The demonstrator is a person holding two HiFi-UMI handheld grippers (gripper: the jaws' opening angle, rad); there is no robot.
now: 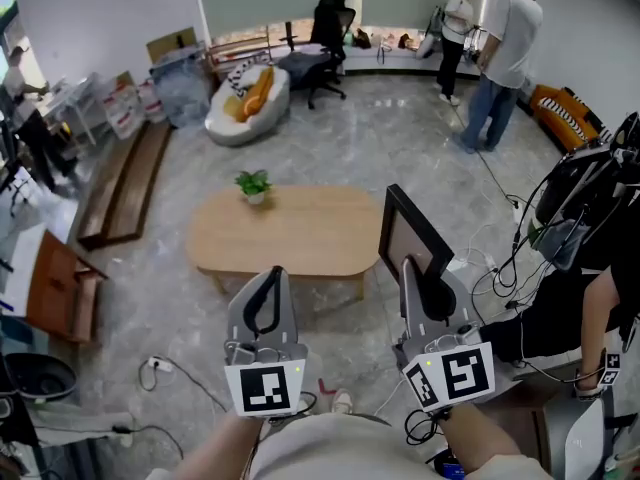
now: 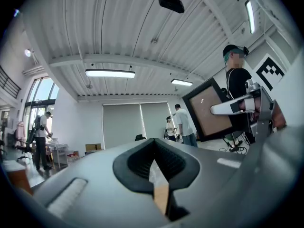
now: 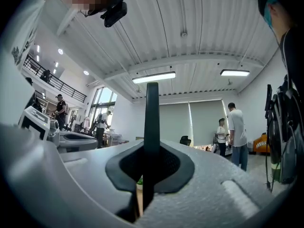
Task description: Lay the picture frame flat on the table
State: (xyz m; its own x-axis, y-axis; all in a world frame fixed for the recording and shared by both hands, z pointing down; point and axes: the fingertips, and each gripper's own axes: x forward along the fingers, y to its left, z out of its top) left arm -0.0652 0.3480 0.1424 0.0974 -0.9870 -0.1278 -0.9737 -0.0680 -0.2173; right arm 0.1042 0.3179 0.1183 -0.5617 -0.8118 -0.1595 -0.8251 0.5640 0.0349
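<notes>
The picture frame point(image 1: 404, 234) is black with a brown panel. It stands upright in the air, off the right end of the oval wooden table point(image 1: 300, 238). My right gripper point(image 1: 421, 280) is shut on its lower edge. In the right gripper view the frame point(image 3: 151, 122) is a thin black bar rising from between the jaws of the right gripper point(image 3: 144, 177). The left gripper view shows the frame point(image 2: 210, 112) at right. My left gripper point(image 1: 270, 280) is shut with nothing in it, held left of the right one, over the floor below the table. Its jaws meet in the left gripper view point(image 2: 156, 171).
A small potted plant point(image 1: 254, 185) stands at the table's far left edge. A seated person point(image 1: 575, 298) with cables is at the right. Two people point(image 1: 490, 48) stand far back. A beanbag point(image 1: 246, 98) and an office chair point(image 1: 328, 38) are beyond the table.
</notes>
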